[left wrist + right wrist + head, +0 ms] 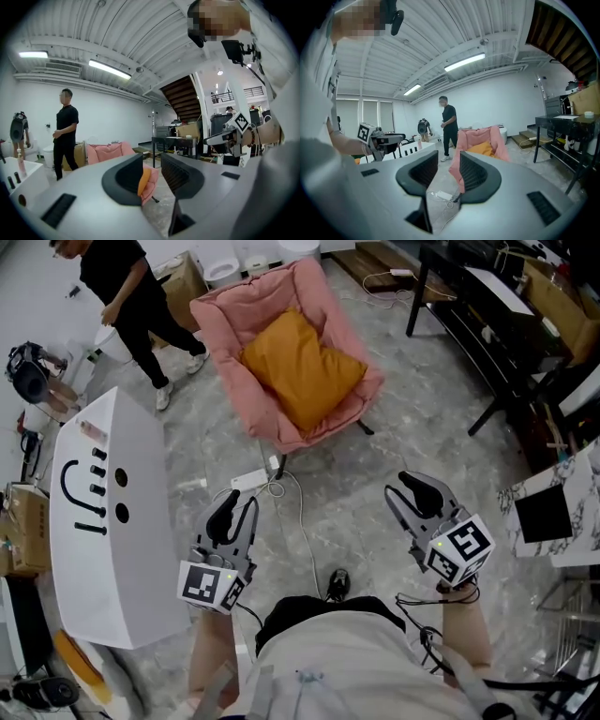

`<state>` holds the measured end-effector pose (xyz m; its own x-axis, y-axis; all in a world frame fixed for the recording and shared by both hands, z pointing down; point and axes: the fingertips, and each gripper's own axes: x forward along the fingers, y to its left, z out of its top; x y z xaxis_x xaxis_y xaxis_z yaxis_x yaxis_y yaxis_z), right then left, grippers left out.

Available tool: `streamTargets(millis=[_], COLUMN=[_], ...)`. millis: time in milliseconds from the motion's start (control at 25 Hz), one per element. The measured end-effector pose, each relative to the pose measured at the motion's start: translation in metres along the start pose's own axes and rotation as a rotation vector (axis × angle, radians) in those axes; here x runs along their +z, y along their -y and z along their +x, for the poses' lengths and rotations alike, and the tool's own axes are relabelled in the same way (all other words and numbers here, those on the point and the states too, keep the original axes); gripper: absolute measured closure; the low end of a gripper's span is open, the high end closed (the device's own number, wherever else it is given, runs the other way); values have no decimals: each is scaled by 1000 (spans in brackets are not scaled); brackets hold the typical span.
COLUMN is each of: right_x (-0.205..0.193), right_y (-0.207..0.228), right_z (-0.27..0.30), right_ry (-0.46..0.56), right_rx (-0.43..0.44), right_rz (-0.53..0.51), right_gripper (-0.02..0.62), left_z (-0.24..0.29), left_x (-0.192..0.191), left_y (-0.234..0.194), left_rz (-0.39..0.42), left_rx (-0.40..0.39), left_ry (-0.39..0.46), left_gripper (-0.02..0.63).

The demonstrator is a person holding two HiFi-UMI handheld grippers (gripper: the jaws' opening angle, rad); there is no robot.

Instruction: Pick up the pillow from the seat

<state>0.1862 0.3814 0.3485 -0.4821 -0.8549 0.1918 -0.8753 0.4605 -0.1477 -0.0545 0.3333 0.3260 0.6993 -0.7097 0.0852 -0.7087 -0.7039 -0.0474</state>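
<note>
Head view: my left gripper (236, 508) and right gripper (418, 487), each with jaws a narrow gap apart, holding and touching nothing. The orange pillow (302, 368) lies on the pink seat (221, 334), well apart from both, at 1 o'clock from the left and 11 o'clock from the right. Only this view shows the pillow whole. Left gripper view: a sliver of it (144, 182) shows through the gap, far beyond the jaws. Right gripper view: its top edge (483, 149) sits at 1 o'clock of the gap.
</note>
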Motion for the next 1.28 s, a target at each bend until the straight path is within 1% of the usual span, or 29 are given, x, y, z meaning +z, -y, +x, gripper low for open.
streamTargets(millis=[80, 160, 240, 360, 440, 640, 800, 880, 1000, 1160, 1280], right_x=[-1, -3, -4, -1, -2, 3, -3, -3, -2, 3, 14], right_y=[9, 15, 19, 25, 26, 39, 49, 54, 58, 61, 67], right_z=[0, -2, -1, 2, 2, 9, 17, 28, 52, 92, 130], right_ry=[-5, -8, -10, -15, -19, 1, -26, -36, -46, -73, -71], right_rx=[3, 7, 15, 22, 20, 0, -23, -31, -33, -32, -42], right_rz=[13, 25, 32, 42, 55, 104, 121, 122, 133, 128, 136], right_gripper=[435, 402, 378, 343, 321, 297, 275, 267, 258, 245, 242], left_z=[8, 14, 18, 25, 30, 49, 68, 78, 93, 115, 132], left_x=[-2, -5, -8, -11, -13, -10, -17, -22, -28, -33, -34], left_y=[10, 20, 25, 27, 25, 8, 5, -3, -23, -60, -94], left_rz=[-25, -33, -35, -47, -63, -108, -96, -94, -113, -126, -133], left_rx=[-33, -58, -67, -83, -95, -84, -121, -136, -146, -161, -177], left_ry=[-14, -30, -47, -67, -72, -62, -94, -113, -126, -141, -154], left_gripper=[467, 437, 417, 357, 331, 282, 245, 227, 204, 182, 170])
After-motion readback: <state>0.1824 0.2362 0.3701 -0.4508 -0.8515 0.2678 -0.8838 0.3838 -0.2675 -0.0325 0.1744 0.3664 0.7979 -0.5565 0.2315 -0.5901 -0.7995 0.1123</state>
